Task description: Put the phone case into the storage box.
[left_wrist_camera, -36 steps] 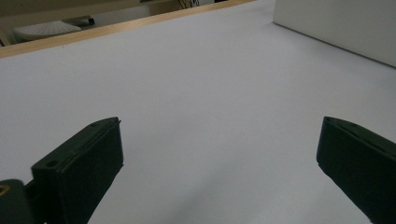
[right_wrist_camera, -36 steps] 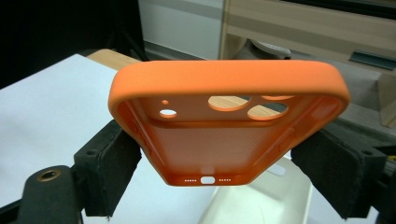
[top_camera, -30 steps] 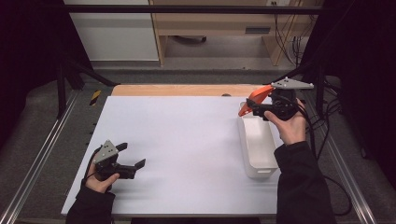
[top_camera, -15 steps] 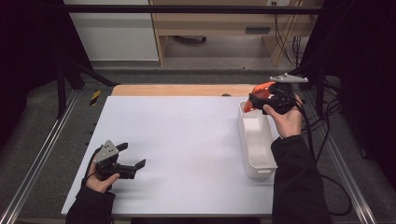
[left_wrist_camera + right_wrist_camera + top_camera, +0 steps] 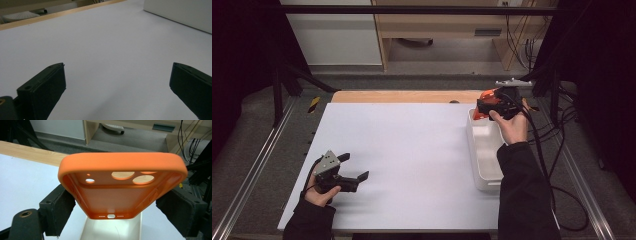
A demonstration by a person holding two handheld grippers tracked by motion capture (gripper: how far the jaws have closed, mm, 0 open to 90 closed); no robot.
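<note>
Above the far end of the white tray (image 5: pixel 484 172), the right claw (image 5: pixel 111 200) is clamped on the orange phone case (image 5: pixel 120 185). Low on the white worktop (image 5: pixel 412 150), the left claw (image 5: pixel 354 172) rests with its 2 jaws wide apart.

The orange, soft-looking rubbery phone case (image 5: pixel 122 187) is matt, its inner back finely dimpled, its rim smooth; the white rectangular plastic tray (image 5: pixel 484 150) looks smooth with a faint sheen; the white table top (image 5: pixel 412 150) is matt and even, edged by a pale bare-wood strip (image 5: pixel 402 96); the black jaw pads look dull and slightly grainy.
</note>
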